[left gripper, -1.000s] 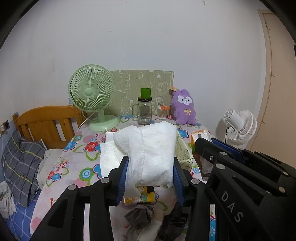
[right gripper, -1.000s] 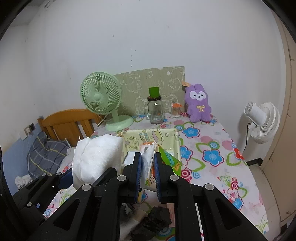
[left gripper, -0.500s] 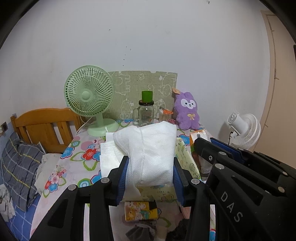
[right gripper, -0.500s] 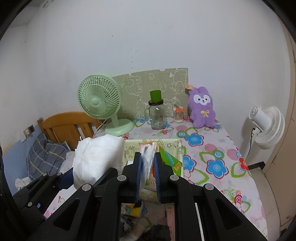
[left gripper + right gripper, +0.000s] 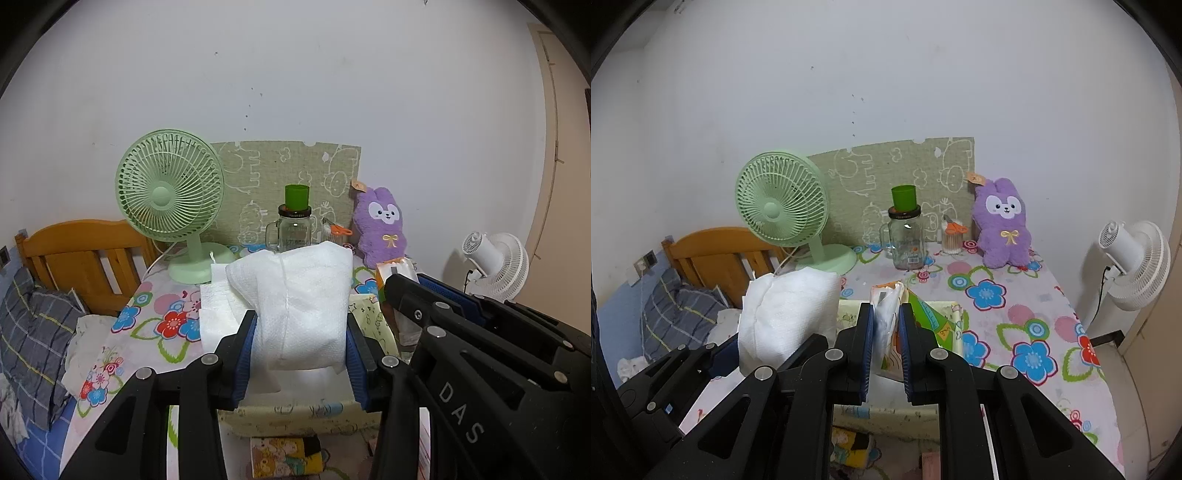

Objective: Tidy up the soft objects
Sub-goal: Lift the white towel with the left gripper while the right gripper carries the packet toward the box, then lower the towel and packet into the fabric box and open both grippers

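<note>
White capital letters "DAS" stood on the black plastic right gripper (image 5: 400,286). No other text was legible.

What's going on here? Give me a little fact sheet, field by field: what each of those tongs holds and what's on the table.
left tongs: shut on white pack
right tongs: shut on tissue pack
below both: pale yellow bin, open-topped
table: floral cloth
at the back: green fan, glass jar with green cup on top, purple bunny
off the table: white fan
</note>
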`<act>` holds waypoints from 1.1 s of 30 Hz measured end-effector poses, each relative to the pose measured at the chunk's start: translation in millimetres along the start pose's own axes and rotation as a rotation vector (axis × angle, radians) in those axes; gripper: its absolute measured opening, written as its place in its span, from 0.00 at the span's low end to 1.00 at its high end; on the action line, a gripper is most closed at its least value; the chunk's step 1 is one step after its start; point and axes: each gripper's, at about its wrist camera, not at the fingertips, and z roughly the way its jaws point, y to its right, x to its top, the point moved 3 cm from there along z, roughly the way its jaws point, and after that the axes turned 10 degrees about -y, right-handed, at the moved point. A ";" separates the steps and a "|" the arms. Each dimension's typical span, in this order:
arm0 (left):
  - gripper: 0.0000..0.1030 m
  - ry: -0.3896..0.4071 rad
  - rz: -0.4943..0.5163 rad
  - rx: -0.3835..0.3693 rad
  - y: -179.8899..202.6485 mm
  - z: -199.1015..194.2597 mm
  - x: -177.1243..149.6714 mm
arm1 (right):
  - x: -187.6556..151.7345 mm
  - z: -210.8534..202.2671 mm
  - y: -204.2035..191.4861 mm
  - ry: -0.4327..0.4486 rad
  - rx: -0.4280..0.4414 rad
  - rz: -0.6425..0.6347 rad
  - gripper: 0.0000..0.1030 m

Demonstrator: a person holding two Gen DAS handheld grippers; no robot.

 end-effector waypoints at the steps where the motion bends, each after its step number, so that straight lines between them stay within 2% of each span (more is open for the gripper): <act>1: 0.44 0.001 0.000 -0.001 -0.6 2.6 1.2 | 1.9 4.0 0.6 0.000 0.002 0.000 0.16; 11: 0.44 -0.033 -0.016 -0.002 -11.2 43.6 9.9 | 13.7 50.7 5.4 -0.025 0.021 0.011 0.16; 18: 0.45 -0.096 -0.023 -0.035 -12.9 77.3 7.9 | 13.2 83.6 12.7 -0.075 0.024 0.031 0.16; 23: 0.49 -0.124 -0.029 -0.037 -14.6 92.9 6.2 | 11.7 102.8 15.8 -0.099 0.017 0.037 0.16; 26: 0.57 -0.144 -0.033 -0.045 -15.7 102.4 3.8 | 9.9 110.5 16.7 -0.107 0.009 0.038 0.16; 32: 0.85 -0.178 -0.036 -0.029 -17.6 116.1 -0.5 | 5.9 129.2 20.1 -0.149 0.015 0.051 0.17; 33: 0.86 -0.185 -0.036 -0.028 -17.8 118.3 -1.3 | 5.1 131.9 21.1 -0.156 0.022 0.055 0.18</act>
